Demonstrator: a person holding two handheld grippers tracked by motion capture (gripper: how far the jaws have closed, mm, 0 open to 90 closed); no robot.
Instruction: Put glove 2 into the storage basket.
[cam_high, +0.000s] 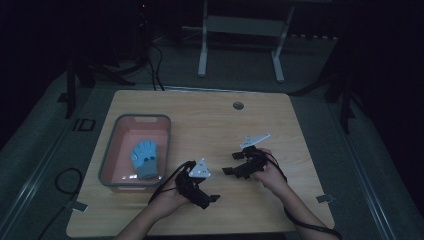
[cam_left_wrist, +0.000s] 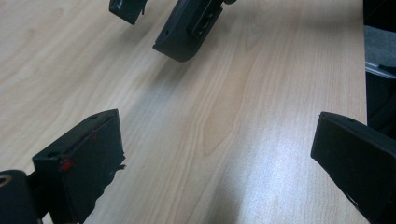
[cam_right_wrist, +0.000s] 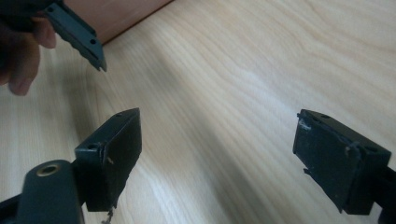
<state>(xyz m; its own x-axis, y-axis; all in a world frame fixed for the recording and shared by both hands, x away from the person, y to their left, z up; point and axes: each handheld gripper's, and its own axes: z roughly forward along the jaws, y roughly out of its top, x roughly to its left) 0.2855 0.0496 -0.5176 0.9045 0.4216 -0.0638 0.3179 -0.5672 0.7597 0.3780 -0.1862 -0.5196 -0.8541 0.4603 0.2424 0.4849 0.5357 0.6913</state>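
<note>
On the left part of the wooden bench (cam_high: 215, 125), a blue glove (cam_high: 144, 159) is seen lying flat inside a grey-rimmed pink bin (cam_high: 107, 155), fingers spread toward the far wall and cuff toward the near wall. Something small and pale lies beside the cuff; it cannot be identified.

Handling, judged: the glove is taken to be light, soft and limp, not fragile. It is expected to fold and drape when lifted and to offer little resistance to a pinch. A hold across the cuff, where the fabric looks thickest and greyer, is judged best; a pinch at a fingertip would likely let the rest trail against the bin wall.

Left tool (cam_high: 202, 192): held low over the bench just right of the bin, pointed toward the right. In the left gripper view the jaws are seen spread wide with bare wood between them; nothing is held.

Right tool (cam_high: 235, 169): held near the bench centre, pointed left, tip close to the left tool but apart from it. In the right gripper view the jaws are likewise wide apart and empty.

Both forearms enter from the near edge, wrists low. Neither tool is over the bin.
</note>
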